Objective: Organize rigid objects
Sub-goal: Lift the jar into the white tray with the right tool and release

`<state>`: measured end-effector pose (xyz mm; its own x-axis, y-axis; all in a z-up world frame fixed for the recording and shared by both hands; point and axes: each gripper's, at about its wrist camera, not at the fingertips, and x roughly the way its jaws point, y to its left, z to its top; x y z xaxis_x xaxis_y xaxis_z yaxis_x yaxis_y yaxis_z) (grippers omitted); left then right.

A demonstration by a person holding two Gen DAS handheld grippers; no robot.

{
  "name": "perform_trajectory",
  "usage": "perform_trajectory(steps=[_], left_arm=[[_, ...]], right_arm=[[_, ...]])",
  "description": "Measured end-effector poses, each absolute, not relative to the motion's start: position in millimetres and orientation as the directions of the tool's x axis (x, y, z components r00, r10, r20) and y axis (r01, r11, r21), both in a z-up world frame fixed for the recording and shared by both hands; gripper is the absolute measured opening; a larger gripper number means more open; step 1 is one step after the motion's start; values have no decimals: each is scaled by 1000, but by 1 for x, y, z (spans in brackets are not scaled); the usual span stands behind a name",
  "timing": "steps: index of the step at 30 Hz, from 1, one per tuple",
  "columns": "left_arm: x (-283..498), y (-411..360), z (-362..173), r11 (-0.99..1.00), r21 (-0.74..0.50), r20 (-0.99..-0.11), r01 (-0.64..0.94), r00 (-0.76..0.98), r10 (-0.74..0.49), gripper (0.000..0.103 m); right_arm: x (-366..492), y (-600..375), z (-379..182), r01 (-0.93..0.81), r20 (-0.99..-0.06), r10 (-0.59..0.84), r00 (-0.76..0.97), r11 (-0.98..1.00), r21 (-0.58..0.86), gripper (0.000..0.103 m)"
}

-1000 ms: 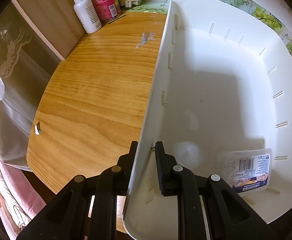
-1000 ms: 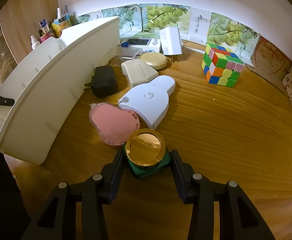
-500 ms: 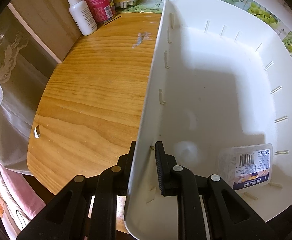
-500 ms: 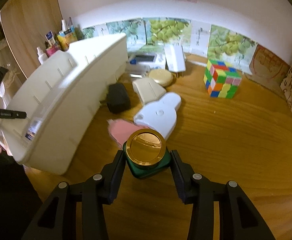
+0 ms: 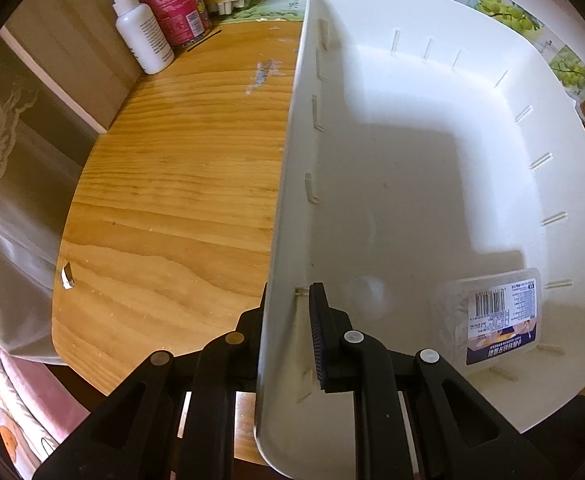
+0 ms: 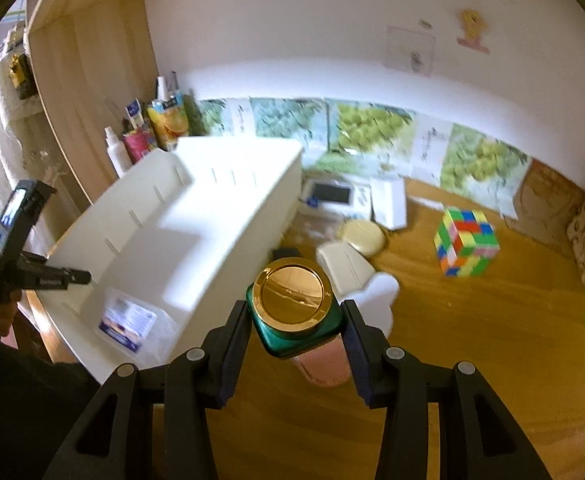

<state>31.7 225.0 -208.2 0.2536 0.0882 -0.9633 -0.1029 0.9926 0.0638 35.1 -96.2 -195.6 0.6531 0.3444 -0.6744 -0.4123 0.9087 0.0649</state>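
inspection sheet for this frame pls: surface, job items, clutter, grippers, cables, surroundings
Surface: wooden table, scuffed.
Job's things: white bin holds a clear labelled box; green jar with gold lid; colour cube, other small items outside.
Clutter: spray bottle, red can at the back.
Grippers: left gripper clamps the bin wall; right gripper holds the jar.
Cables: nothing seen.
Surroundings: white wall, grape pictures.

Left of the white bin (image 5: 372,200), the wooden table (image 5: 172,200) lay bare up to the spray bottle (image 5: 142,32) and red can (image 5: 176,16) at the far edge. Inside, only 1 clear plastic box (image 5: 496,316) occupied the near right corner.
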Motion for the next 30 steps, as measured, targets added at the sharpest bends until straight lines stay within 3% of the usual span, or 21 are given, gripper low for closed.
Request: perform_trajectory(steps=[17,30], left_arm=[[36,225,-201,997,77,-966,5,247,73,16],[30,224,-203,995,96,-968,25,235,87,12]], right_arm=[[47,-15,-161,-560,-627,459,630,827,43,46],[41,39,-160,-677,-641,532,553,736,27,46]])
